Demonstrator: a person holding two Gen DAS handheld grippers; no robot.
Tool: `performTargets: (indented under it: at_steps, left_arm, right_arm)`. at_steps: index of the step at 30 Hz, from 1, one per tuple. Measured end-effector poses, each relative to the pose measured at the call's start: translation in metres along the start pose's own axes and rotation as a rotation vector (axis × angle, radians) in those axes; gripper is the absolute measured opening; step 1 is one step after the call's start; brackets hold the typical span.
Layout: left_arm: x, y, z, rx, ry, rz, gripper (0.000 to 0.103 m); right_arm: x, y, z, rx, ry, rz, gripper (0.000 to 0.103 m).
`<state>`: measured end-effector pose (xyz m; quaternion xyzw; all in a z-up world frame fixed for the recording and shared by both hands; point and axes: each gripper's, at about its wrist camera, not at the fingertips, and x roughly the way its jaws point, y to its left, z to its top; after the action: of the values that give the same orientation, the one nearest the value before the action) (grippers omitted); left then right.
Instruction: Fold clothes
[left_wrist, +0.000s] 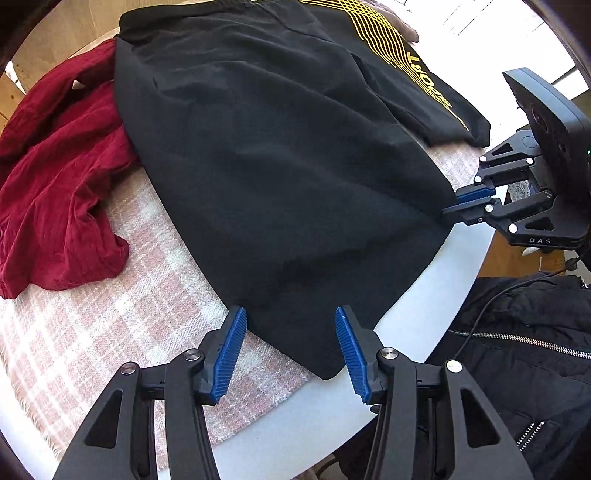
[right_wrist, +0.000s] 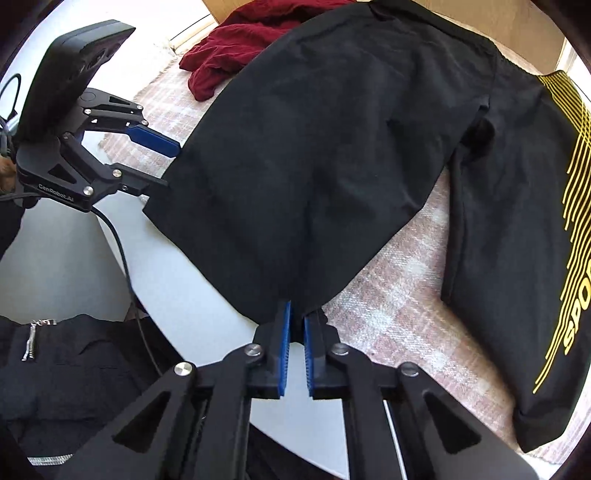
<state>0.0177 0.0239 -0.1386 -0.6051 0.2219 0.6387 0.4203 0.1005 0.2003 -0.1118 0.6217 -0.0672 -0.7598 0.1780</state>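
Black sport shorts (left_wrist: 280, 155) with yellow line print lie spread on a pink plaid cloth (left_wrist: 122, 325) over a white round table (left_wrist: 317, 417). My left gripper (left_wrist: 290, 347) is open, its blue pads on either side of the near hem corner of one leg. My right gripper (right_wrist: 297, 343) is shut on the other hem corner of that same leg (right_wrist: 295, 206); it shows in the left wrist view (left_wrist: 452, 206) at the right. The open left gripper (right_wrist: 166, 166) shows at the left of the right wrist view. The other leg (right_wrist: 524, 258) lies flat with the yellow print.
A crumpled dark red garment (left_wrist: 55, 184) lies on the plaid cloth left of the shorts, also in the right wrist view (right_wrist: 236, 48). The person's black zipped jacket (left_wrist: 517, 369) is just beyond the table's near edge. A cable (right_wrist: 122, 258) hangs from the left gripper.
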Motion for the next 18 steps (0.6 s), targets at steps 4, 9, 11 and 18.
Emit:
performTargets:
  at_steps: [4,9,11,18]
  left_arm:
    - [-0.005,0.002,-0.004,0.006,-0.006,0.012,0.047]
    - [-0.015,0.008,-0.008,-0.008,-0.029,0.023,0.047]
    - [-0.022,0.007,-0.009,-0.022,-0.046,0.034,0.047]
    - [-0.052,-0.033,0.008,0.0,-0.157,-0.019,0.048]
  right_arm:
    - [-0.034,-0.024,0.002,0.278,-0.097,0.37,0.006]
    - [-0.044,-0.044,-0.006,0.273,-0.047,-0.13,0.045]
    - [-0.052,-0.042,-0.018,0.221,-0.05,-0.207,0.045]
    - [-0.114,-0.094,-0.081,0.271,-0.196,-0.375,0.046]
